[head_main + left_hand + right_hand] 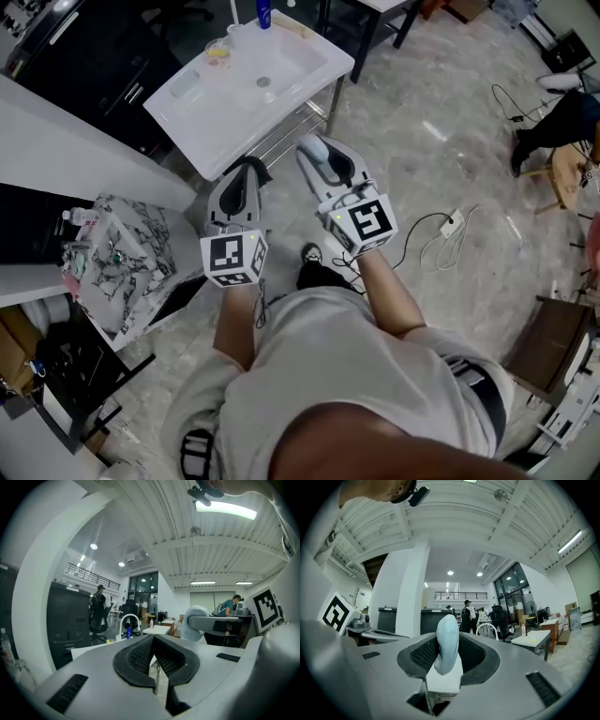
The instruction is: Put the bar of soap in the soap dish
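Well, from the head view first: the person stands back from the white sink (323, 67), which lies at about twelve o'clock from both tools. The right gripper (323, 161) points toward it with a pale blue bar of soap (313, 148) showing at its tip, and the left gripper (247, 171) rides just beside it at nine o'clock. On the sink's rim at ten o'clock sits a small clear tray (185, 88) that may be the soap dish, though I cannot tell for sure. A blue bottle (265, 11) stands at the basin's back edge. Over to the left gripper view: the black pads meet at their tips with nothing between them, so that tool is closed and empty, and a curved faucet (130, 618) shows far off at eleven o'clock. Now the right gripper view: the jaws are clamped on the soap, which stands on edge between the pads. My reading is that pickup is done and the carry is under way. Left to do: reach the sink, find the dish, set the bar in and let go.
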